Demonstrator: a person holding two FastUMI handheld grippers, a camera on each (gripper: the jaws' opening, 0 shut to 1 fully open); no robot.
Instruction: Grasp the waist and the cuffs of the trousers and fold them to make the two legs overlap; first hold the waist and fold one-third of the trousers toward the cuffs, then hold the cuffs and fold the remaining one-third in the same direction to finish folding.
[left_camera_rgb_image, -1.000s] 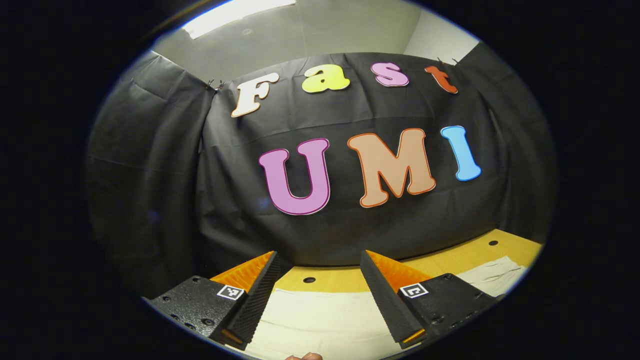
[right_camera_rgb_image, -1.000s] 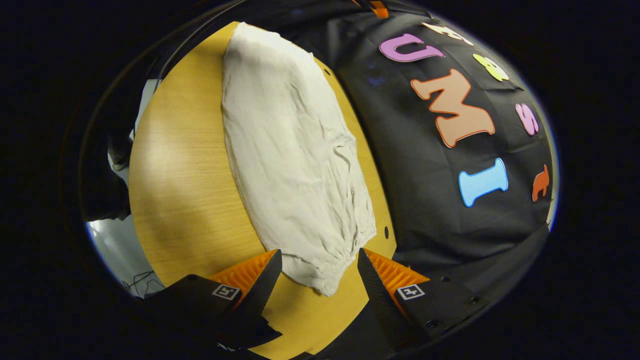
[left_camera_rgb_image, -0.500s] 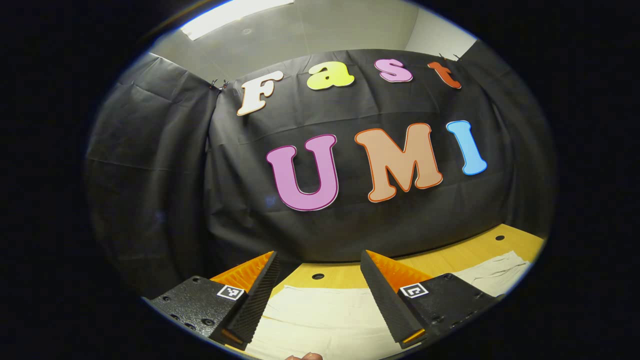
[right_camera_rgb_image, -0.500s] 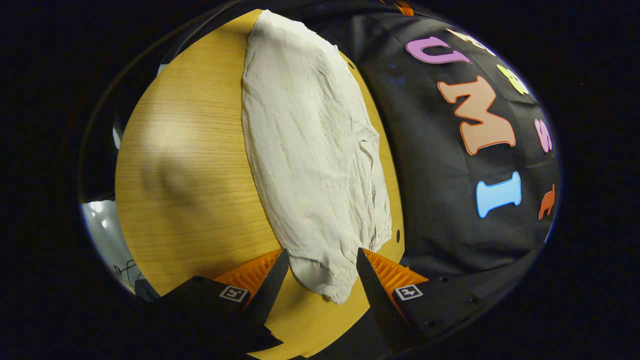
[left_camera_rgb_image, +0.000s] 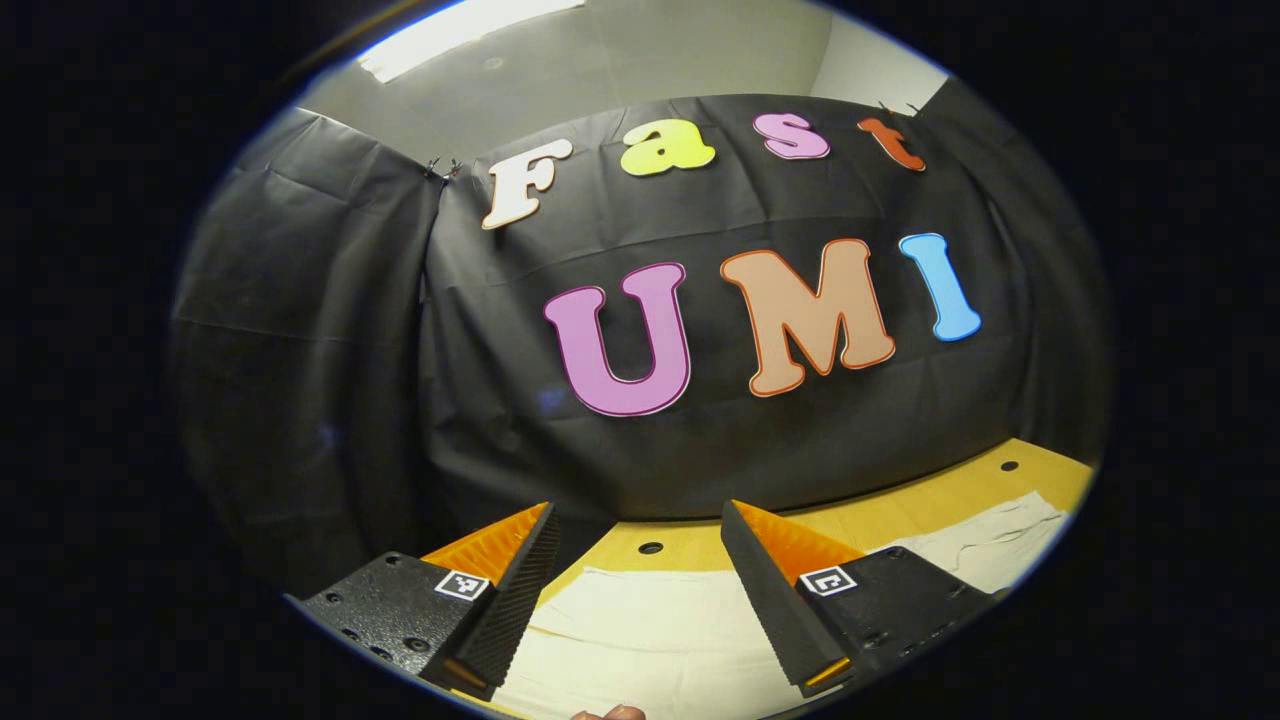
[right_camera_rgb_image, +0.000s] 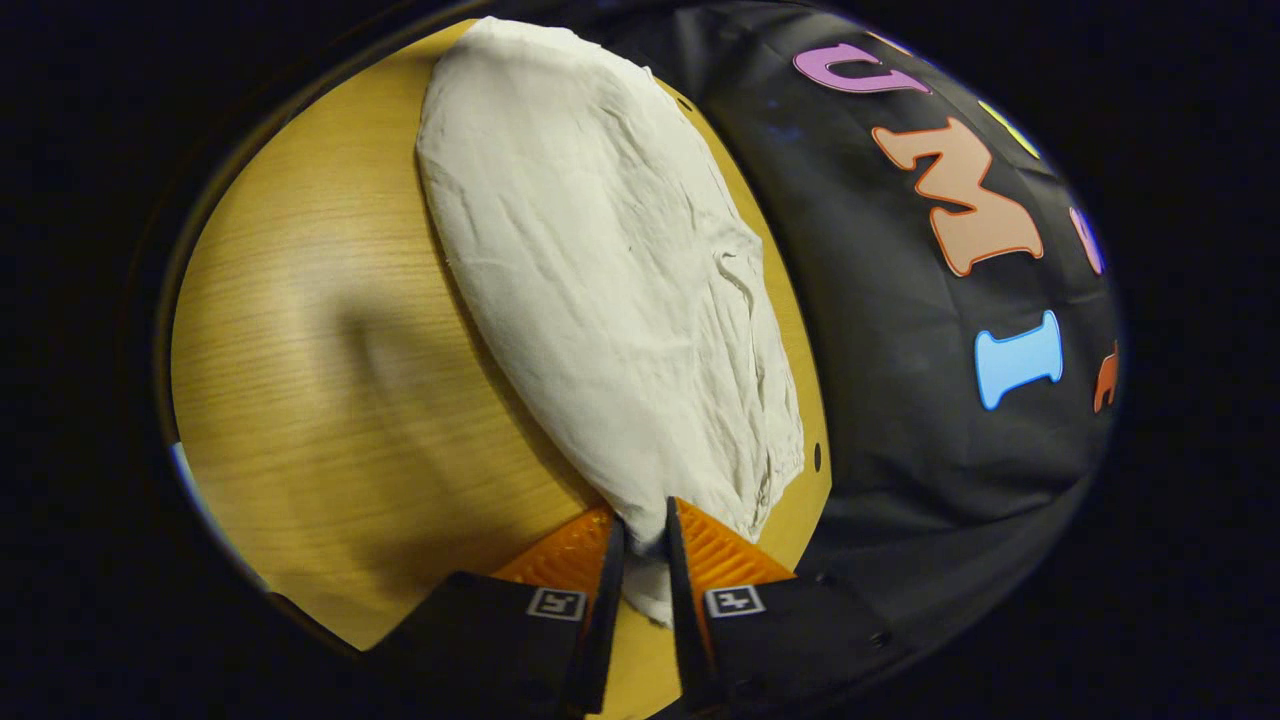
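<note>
Right gripper (right_camera_rgb_image: 640, 535) jaws now pinched on one pair of trousers (right_camera_rgb_image: 610, 280); left gripper (left_camera_rgb_image: 637, 535) jaws spread.

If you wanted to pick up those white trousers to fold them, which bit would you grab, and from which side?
Probably the end hems. The trousers lie flat along the table, so a narrow end edge is easiest to pinch, coming in low from beyond that end. The right gripper has its fingers closed on one end; the left gripper is open above the other.
</note>
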